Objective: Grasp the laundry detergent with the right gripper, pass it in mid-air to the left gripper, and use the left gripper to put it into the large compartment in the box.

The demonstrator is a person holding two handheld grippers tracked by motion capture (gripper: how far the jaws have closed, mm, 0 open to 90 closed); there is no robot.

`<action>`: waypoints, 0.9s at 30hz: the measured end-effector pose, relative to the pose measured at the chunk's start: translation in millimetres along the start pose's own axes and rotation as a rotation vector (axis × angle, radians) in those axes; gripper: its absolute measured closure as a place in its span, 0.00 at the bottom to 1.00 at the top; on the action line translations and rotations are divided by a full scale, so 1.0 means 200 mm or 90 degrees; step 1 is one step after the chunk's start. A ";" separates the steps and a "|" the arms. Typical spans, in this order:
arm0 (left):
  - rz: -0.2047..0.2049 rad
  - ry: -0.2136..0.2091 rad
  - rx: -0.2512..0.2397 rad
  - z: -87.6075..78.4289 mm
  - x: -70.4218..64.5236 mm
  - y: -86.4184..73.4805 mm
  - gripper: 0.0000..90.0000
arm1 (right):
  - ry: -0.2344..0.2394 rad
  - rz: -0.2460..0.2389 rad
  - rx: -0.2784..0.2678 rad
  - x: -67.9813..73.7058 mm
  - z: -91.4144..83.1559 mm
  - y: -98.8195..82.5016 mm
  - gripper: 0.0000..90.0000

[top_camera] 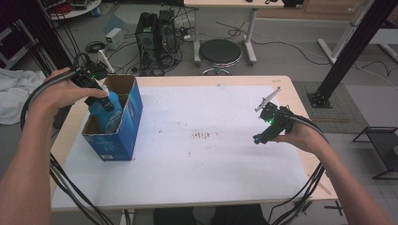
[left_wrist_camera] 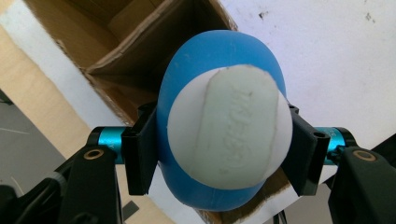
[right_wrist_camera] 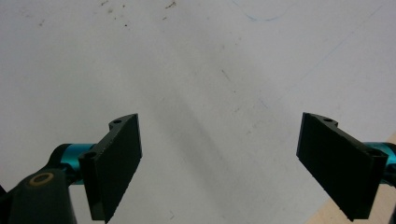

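The left gripper point(left_wrist_camera: 219, 154) is clamping a rounded blue-and-white plastic bottle point(left_wrist_camera: 224, 126) over the open blue cardboard box point(top_camera: 123, 123). It's probably clipping a flap and tipping the box. The right gripper point(right_wrist_camera: 219, 158) is hanging wide, empty.

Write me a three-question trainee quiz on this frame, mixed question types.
1. True or false: the left gripper is shut on the blue bottle.
2. Which holds nothing: A) left gripper B) right gripper?
3. What does the bottle hang over?

Key:
1. True; its jaws press both sides.
2. B; its jaws stand apart above the white table cover.
3. The open blue cardboard box, at the table's left side.
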State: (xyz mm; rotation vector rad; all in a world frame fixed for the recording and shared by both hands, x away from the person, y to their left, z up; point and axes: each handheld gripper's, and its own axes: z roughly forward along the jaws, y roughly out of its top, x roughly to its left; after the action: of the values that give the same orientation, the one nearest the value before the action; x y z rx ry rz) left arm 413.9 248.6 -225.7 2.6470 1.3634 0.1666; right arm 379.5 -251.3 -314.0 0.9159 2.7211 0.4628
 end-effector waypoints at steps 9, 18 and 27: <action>0.002 0.007 0.012 0.14 0.00 -0.02 0.42 | 0.000 -0.012 0.003 0.02 0.02 0.01 0.15; 0.045 0.001 0.059 0.21 0.02 -0.02 0.42 | -0.001 -0.008 0.009 0.01 0.03 0.00 0.15; 0.070 -0.002 0.061 0.21 0.04 -0.02 0.42 | -0.003 -0.006 0.009 0.01 0.03 -0.01 0.15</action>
State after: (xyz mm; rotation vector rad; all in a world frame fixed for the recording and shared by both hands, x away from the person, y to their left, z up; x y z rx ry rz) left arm 421.6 253.5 -267.9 2.8015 1.2546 0.1138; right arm 379.0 -250.0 -320.9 0.9060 2.7272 0.4387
